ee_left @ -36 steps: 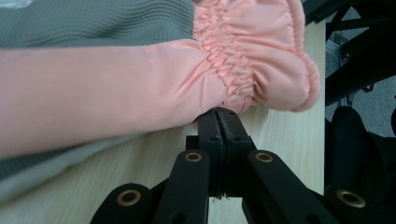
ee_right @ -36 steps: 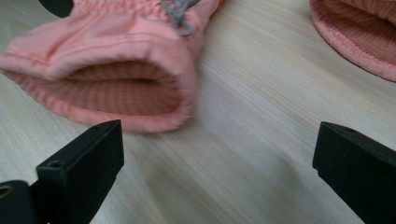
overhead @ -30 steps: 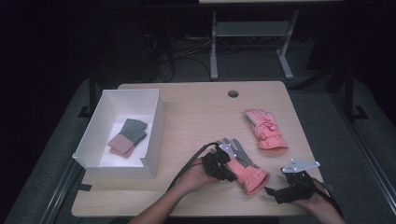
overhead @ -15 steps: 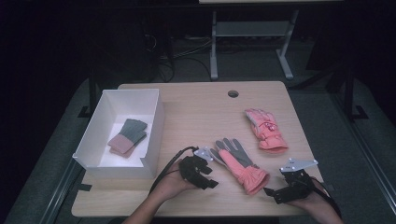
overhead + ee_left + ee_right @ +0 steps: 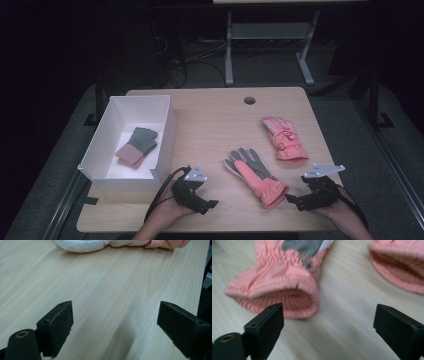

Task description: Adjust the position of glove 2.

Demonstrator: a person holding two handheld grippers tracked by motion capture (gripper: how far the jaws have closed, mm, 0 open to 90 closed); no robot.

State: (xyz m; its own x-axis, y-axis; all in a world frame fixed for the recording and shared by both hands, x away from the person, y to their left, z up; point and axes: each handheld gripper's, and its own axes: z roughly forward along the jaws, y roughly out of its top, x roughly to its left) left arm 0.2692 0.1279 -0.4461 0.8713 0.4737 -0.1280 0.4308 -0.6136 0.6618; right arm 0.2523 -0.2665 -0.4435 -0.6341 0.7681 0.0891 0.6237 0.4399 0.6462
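Since the left tool [image 5: 212, 204] drew back from the near glove [image 5: 255, 175], jaws just opened wide and empty, that glove lies released on the surface [image 5: 210, 115]; right tool [image 5: 289, 199], wide, faces its cuff

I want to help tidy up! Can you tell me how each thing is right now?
White box: open, one folded glove pair inside.
Near pink glove: flat on table, grey palm up.
Far pink glove: flat, untouched.
Left tongs: just opened, empty.
Right tongs: open, empty, by the near glove's cuff.
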